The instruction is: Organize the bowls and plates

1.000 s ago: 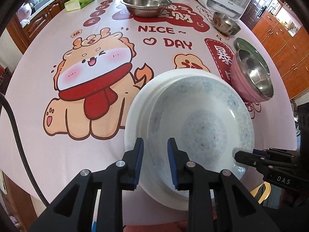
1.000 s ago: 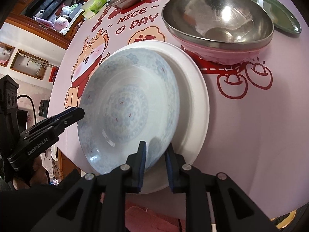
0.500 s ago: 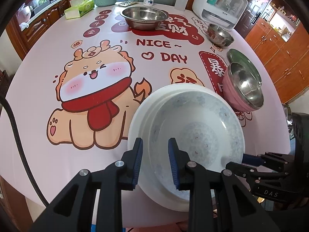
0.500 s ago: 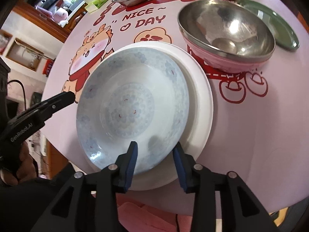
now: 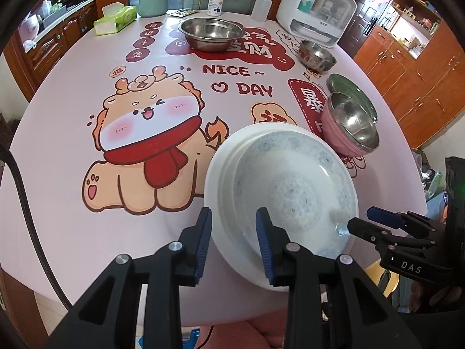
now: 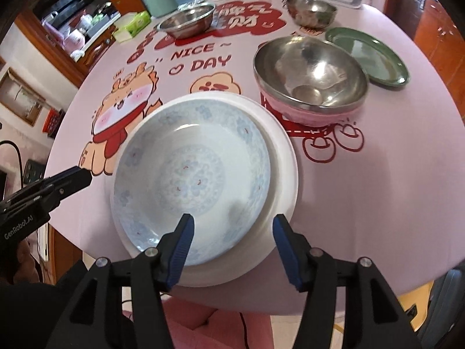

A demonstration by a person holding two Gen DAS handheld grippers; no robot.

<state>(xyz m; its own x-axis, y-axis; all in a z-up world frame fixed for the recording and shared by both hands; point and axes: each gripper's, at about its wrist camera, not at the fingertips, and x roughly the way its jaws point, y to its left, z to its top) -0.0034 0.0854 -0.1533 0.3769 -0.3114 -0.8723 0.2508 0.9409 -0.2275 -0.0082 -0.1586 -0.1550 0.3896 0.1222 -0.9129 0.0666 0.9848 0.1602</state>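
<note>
The blue-patterned porcelain plate (image 6: 191, 174) sits on the larger white plate (image 6: 283, 168); the pink-sided steel bowl (image 6: 311, 78) stands behind them, right

On the table w/ the cartoon cloth: 2 plates stacked near the front edge, a blue-patterned plate (image 6: 191, 174) on a plain white plate (image 6: 283, 174). 1 green plate (image 6: 375, 58) off to the side. 3 bowls: 1 pink steel-lined bowl (image 6: 311, 81), 1 wide steel bowl (image 5: 211, 33), 1 small steel bowl (image 5: 316, 55). Far edge: 1 tissue box (image 5: 114, 19), 1 teal canister (image 5: 153, 0), 1 pill bottle (image 5: 216, 3), 1 squeeze bottle (image 5: 261, 7), 1 white appliance (image 5: 316, 8). 2 grippers.
</note>
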